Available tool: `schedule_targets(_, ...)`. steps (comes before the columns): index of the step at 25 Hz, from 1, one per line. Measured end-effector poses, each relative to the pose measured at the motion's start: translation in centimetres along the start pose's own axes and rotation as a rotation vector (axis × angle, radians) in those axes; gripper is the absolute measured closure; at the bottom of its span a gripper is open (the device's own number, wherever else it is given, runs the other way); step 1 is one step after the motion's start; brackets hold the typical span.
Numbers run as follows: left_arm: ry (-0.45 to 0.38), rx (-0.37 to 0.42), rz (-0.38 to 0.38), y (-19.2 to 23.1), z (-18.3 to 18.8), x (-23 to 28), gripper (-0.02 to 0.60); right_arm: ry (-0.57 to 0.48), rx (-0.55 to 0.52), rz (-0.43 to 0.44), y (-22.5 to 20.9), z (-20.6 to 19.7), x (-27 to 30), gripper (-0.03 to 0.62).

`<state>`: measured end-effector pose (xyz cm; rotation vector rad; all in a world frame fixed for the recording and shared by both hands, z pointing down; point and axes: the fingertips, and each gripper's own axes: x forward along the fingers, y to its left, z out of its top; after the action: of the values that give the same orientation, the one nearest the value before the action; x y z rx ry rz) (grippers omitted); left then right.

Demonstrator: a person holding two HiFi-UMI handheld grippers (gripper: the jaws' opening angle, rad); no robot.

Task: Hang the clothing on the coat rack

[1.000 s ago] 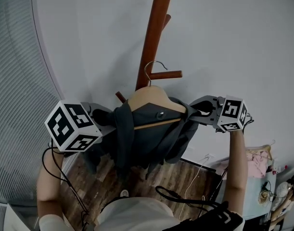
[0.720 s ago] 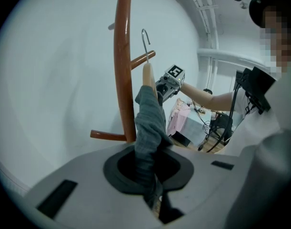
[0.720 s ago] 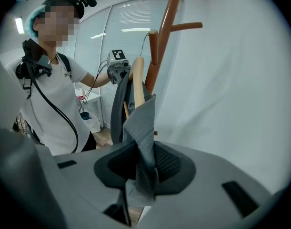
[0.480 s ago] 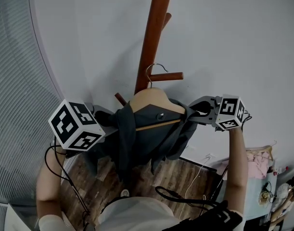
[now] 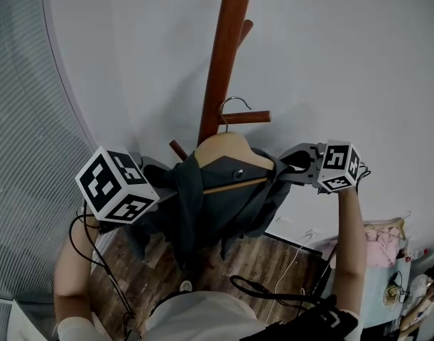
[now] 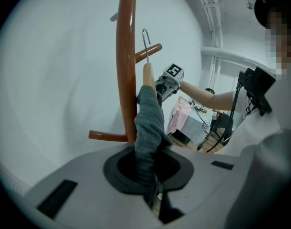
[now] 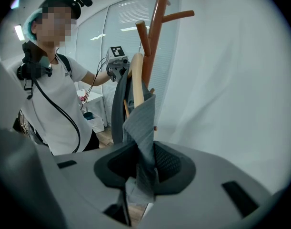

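The left gripper has its jaws drawn narrow onto a fold of the dark grey garment, which rises out of them toward the centre of the left gripper view. The right gripper is clamped on a thicker bunch of the same cloth, with its jaws set a little further apart.

In the head view the left gripper sits at centre left and the right gripper at centre right, each at one shoulder end of the garment. The garment hangs draped over a wooden hanger in the middle of the frame, between the two grippers.

The hanger's metal hook stands up just above it, beside a short peg that juts rightward from the reddish-brown coat rack. The hook's curve lies over the peg, though it is hard to tell whether it bears on the peg.

The rack's pole runs from the upper centre down behind the garment. A pale wall fills the upper right, and a wood floor shows at lower centre.
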<state>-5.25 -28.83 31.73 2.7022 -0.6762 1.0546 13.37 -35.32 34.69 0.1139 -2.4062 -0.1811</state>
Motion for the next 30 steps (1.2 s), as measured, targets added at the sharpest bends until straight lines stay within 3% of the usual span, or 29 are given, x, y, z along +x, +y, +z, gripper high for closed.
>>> schedule_targets(15, 0.018, -0.006, -0.004, 0.1, -0.4, 0.1, 0.543, 0.007, 0.002, 0.003, 0.1, -0.3, 0.6, 0.482)
schedule_targets(30, 0.026, 0.013, 0.001, 0.4, -1.1, 0.8, 0.545, 0.114, -0.035, -0.066, -0.3, -2.0, 2.5, 0.473)
